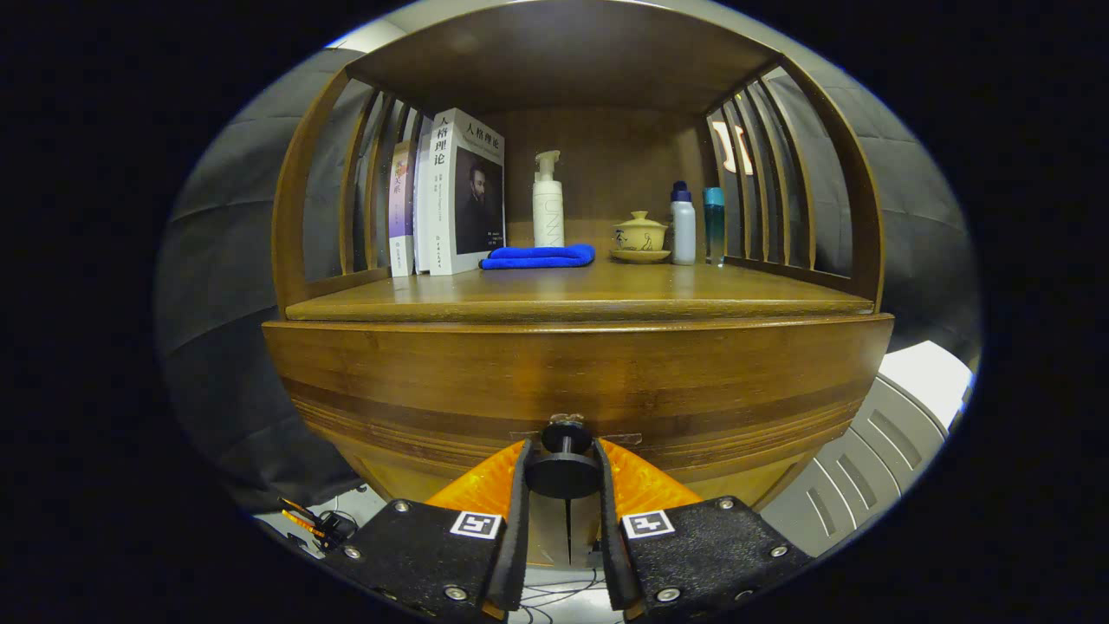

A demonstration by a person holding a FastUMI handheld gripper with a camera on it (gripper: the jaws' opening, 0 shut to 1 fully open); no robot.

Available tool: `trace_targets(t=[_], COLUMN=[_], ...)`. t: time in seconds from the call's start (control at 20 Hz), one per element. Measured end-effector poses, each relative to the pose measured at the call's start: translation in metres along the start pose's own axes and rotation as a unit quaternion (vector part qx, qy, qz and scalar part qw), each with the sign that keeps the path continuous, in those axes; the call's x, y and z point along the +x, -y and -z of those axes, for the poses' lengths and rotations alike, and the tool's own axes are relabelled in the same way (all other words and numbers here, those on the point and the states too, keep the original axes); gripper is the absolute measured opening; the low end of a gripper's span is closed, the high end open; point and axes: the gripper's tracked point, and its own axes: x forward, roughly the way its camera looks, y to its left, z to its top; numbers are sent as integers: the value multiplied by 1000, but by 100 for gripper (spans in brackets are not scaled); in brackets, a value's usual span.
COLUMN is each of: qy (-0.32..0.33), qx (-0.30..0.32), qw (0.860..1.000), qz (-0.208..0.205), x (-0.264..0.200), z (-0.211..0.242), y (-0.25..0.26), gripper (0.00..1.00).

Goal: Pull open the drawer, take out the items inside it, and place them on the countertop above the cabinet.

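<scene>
- Drawer (572,381): wooden front, directly below the countertop (572,295) of the cabinet; whether it sits fully closed or slightly out cannot be told
- Knob (563,468): dark, round, on a short stem at the lower middle of the drawer front, lying between the two fingers
- Gripper (563,485): fingers stand on either side of the knob, each close against its disc; jaws narrowed around it, firm pressure cannot be confirmed
- Books (450,195): upright, at the left rear of the countertop
- Blue cloth (539,256): folded, just right of the books
- Pump bottle (548,201): white, upright, behind the cloth
- Lidded cup (640,234): on a saucer, right of the pump bottle
- Two bottles (684,224): one white, one teal, side by side at the right rear
</scene>
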Motion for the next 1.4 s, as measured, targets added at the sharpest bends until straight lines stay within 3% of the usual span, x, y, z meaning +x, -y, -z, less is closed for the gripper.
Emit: trace_targets(t=[0.85, 1.4], qy=[-34, -57], qx=[-32, -11], qw=[999, 998], qz=[-3, -2], x=[-107, -139], z=[30, 50], y=[-3, -7], gripper=[37, 37])
